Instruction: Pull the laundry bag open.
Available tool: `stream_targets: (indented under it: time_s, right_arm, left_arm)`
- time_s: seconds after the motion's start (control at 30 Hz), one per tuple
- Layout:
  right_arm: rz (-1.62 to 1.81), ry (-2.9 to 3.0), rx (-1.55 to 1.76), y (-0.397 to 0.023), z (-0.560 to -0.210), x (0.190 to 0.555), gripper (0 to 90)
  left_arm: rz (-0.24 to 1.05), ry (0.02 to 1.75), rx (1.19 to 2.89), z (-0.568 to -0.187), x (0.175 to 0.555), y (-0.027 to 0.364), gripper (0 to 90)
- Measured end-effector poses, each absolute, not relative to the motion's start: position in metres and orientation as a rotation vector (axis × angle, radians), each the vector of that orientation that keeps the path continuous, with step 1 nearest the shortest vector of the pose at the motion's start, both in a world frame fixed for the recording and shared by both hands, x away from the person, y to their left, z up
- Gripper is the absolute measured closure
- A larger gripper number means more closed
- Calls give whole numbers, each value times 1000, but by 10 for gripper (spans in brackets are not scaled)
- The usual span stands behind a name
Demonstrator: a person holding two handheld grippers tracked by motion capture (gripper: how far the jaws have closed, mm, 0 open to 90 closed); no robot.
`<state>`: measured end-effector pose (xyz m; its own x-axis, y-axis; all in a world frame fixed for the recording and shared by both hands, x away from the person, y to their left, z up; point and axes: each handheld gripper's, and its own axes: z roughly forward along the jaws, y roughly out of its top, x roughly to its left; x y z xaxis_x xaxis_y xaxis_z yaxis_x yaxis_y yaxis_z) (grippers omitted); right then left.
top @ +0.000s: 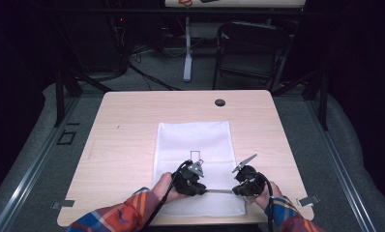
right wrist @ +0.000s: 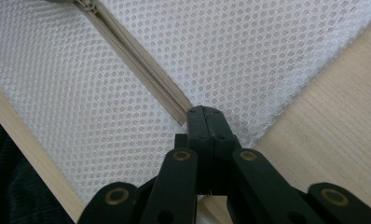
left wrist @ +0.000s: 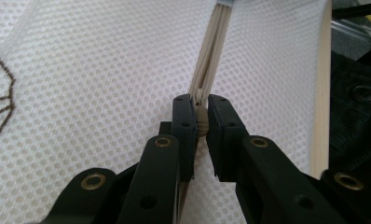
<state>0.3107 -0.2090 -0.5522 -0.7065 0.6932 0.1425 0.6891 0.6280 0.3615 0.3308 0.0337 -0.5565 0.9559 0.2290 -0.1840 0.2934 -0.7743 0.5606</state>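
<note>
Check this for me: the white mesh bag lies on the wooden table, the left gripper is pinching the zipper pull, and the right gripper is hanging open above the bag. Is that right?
Not quite. The right gripper is not open: the right gripper view shows it shut on the end of the zipper, at the edge of the white mesh bag. The rest holds: the bag lies on the wooden table, and the left gripper pinches the zipper pull.

Zipper's (left wrist: 211,56) far end cut off
</note>
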Motion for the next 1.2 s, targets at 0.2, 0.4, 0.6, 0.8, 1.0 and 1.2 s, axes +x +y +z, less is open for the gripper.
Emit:
stream_targets:
  time_s: [0.2,0.4,0.6,0.8,1.0,1.2]
  right_arm:
    - [613,2828,1195,-209,-552,311,900]
    - [619,2829,1199,-209,-552,311,900]
    - [616,2829,1200,-209,-552,311,900]
    - [609,2827,1201,-210,-552,311,900]
    - [616,2828,1205,-210,-552,311,900]
    - [615,2827,1207,-210,-552,311,900]
  left_arm:
    - [-148,374,2487,-557,331,37,818]
    - [-160,384,2488,-556,331,44,818]
    - [-151,394,2498,-556,329,50,818]
    - [-151,404,2493,-554,329,57,818]
    - [-143,410,2500,-554,328,59,818]
    - [-138,407,2504,-553,327,62,818]
